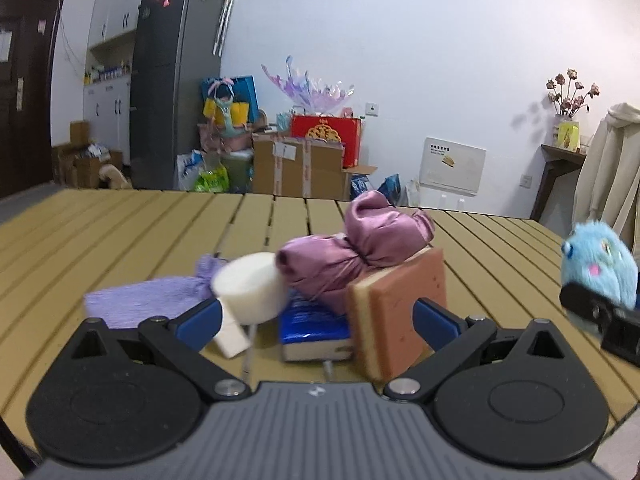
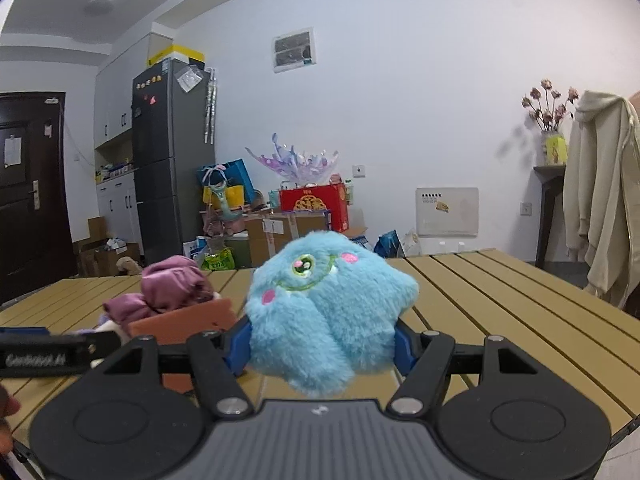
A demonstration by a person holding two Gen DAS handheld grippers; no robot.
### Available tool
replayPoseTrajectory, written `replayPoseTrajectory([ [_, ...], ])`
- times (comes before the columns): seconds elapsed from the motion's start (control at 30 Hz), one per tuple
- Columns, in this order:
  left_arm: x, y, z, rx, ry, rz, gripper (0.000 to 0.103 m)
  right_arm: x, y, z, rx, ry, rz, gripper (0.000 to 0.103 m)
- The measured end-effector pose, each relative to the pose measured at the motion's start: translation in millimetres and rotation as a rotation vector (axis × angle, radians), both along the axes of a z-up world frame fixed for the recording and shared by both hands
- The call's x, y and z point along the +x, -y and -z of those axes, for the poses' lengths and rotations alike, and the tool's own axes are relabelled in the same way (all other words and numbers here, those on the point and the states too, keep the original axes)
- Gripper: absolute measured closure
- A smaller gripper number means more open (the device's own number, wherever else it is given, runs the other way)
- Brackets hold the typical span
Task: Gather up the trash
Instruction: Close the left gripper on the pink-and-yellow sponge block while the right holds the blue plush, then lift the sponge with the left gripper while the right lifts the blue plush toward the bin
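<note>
My left gripper (image 1: 318, 320) stands wide with a bundle filling the gap. A white foam round (image 1: 250, 288) presses on the left finger. A pink-and-yellow sponge (image 1: 396, 312) stands on edge against the right finger. Between them is a blue packet (image 1: 312, 320), with a mauve satin cloth (image 1: 360, 252) on top. A lilac crinkled sheet (image 1: 148, 304) lies on the table to the left. My right gripper (image 2: 322, 346) is shut on a fluffy blue plush toy (image 2: 328, 304), which bulges over both fingers. The plush toy (image 1: 600, 264) also shows at the right edge of the left wrist view.
Everything sits over a tan slatted table (image 2: 500, 300) whose far edge faces a cluttered wall with cardboard boxes (image 1: 300, 168) and a grey fridge (image 1: 176, 80). A cream coat (image 2: 600, 208) hangs at the right. Part of a person's hand (image 2: 6, 420) shows at the left edge.
</note>
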State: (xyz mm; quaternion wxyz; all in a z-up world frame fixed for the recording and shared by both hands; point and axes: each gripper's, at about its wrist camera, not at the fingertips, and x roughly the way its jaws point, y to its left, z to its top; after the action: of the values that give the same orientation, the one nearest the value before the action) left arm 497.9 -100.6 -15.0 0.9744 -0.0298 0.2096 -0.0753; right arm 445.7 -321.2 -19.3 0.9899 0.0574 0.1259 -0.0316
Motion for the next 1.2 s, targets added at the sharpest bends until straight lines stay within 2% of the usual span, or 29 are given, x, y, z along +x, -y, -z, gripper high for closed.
replayPoseTrajectory([
  [0.33,36,29,16,0.029,-0.037,0.034,0.003,17,26,14,0.108,-0.034,0.004,0.037],
  [0.4,40,32,18,0.021,-0.052,0.053,0.019,20,27,16,0.110,-0.039,0.007,0.037],
  [0.43,40,34,19,0.022,-0.060,0.064,0.024,21,27,17,0.112,-0.043,0.006,0.037],
  [0.5,38,40,22,0.025,-0.071,0.097,0.047,23,25,20,0.117,-0.052,0.001,0.037],
  [0.67,29,49,24,0.042,-0.056,0.117,0.061,26,21,22,0.117,-0.063,-0.014,0.037],
  [1.2,-22,59,-2,0.120,0.032,0.126,0.070,6,8,14,0.092,-0.041,-0.070,0.037],
])
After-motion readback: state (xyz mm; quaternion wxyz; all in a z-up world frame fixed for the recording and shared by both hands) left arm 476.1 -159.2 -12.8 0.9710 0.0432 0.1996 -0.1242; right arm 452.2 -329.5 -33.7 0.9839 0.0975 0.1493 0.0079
